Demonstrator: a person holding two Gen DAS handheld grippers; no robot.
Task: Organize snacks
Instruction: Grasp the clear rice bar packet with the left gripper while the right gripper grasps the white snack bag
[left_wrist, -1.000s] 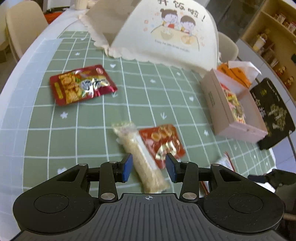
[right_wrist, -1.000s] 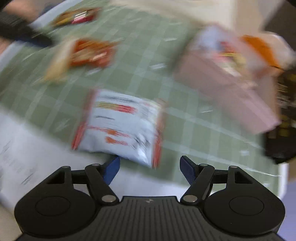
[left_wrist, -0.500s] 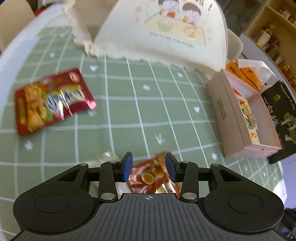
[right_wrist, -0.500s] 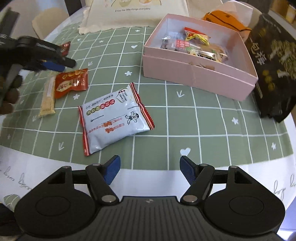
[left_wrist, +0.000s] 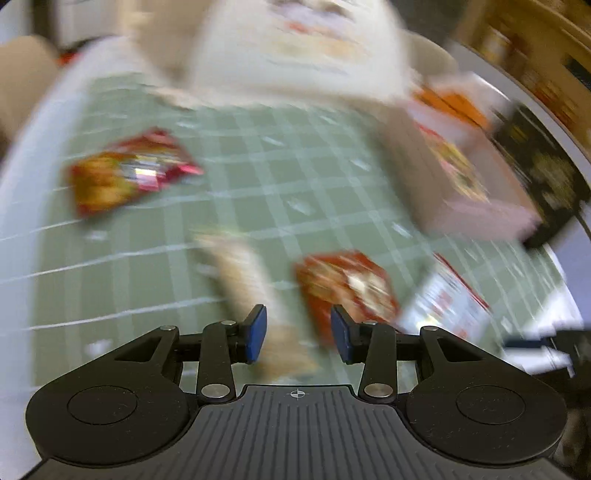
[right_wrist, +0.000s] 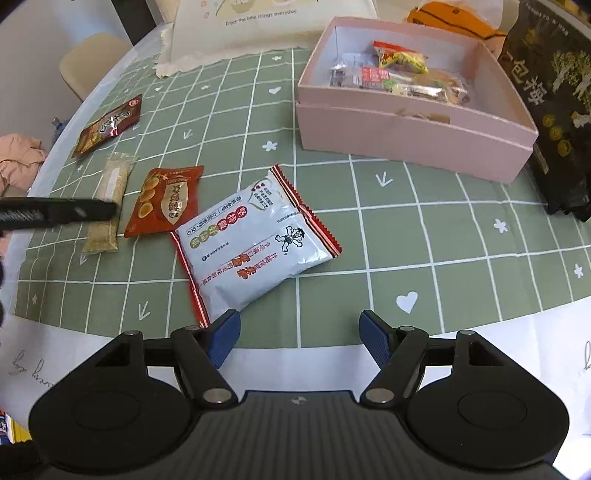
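Note:
A pink box (right_wrist: 413, 136) holding several snacks stands at the right of the green checked cloth; it also shows in the blurred left wrist view (left_wrist: 476, 210). Loose on the cloth lie a white-and-red packet (right_wrist: 255, 247), an orange-red packet (right_wrist: 166, 199), a beige bar (right_wrist: 107, 199) and a dark red packet (right_wrist: 109, 125). My left gripper (left_wrist: 295, 334) is open and empty, just above the near end of the beige bar (left_wrist: 255, 291), with the orange-red packet (left_wrist: 347, 288) to its right. My right gripper (right_wrist: 299, 338) is open and empty, close to the white packet's near edge.
A cream cloth food cover (right_wrist: 266, 22) stands at the back. A black bag (right_wrist: 550, 99) lies right of the box and an orange bag (right_wrist: 454, 22) behind it. Chairs (right_wrist: 92, 62) stand beyond the table's left edge. My left gripper shows as a dark bar (right_wrist: 55, 212).
My left gripper pulled back and swung, so the beige bar and orange-red packet show again ahead of the fingers; the view is motion-blurred. My right gripper moved closer to the white packet.

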